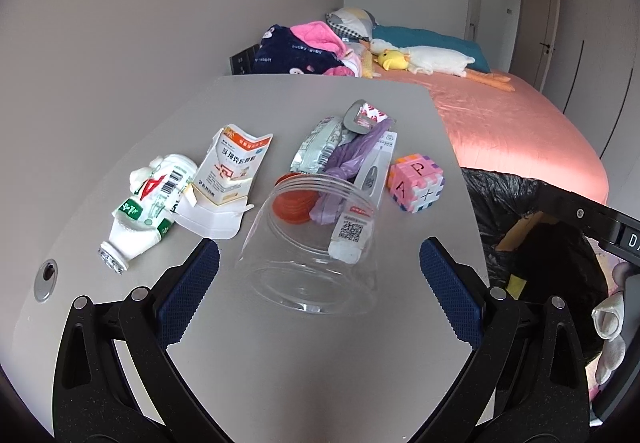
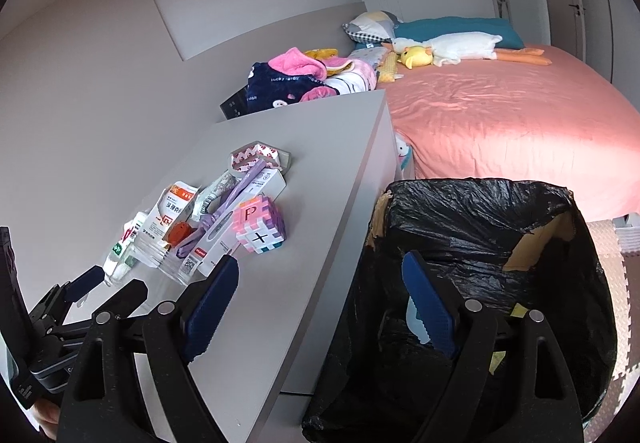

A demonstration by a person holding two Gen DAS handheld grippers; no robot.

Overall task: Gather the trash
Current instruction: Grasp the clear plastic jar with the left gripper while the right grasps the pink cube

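Note:
A clear plastic jar [image 1: 316,243] lies on its side on the grey table [image 1: 280,355]. My left gripper [image 1: 320,283] stands open around the jar's base, with its blue pads clear of the sides. Behind the jar lie a crushed white bottle [image 1: 148,211], a torn medicine box [image 1: 228,179], a foil wrapper [image 1: 320,147], a purple bag [image 1: 352,163] and a thermometer [image 1: 372,171]. An orange lid [image 1: 294,203] shows through the jar. My right gripper [image 2: 320,307] is open and empty, straddling the table's edge and the black bin bag [image 2: 500,243].
A pink and white letter cube [image 2: 260,227] sits near the table's right edge. The bag lines a cardboard box beside the table. A bed [image 2: 500,115] with a pink sheet, plush toys and clothes lies beyond. A gloved hand [image 1: 608,319] holds the right gripper.

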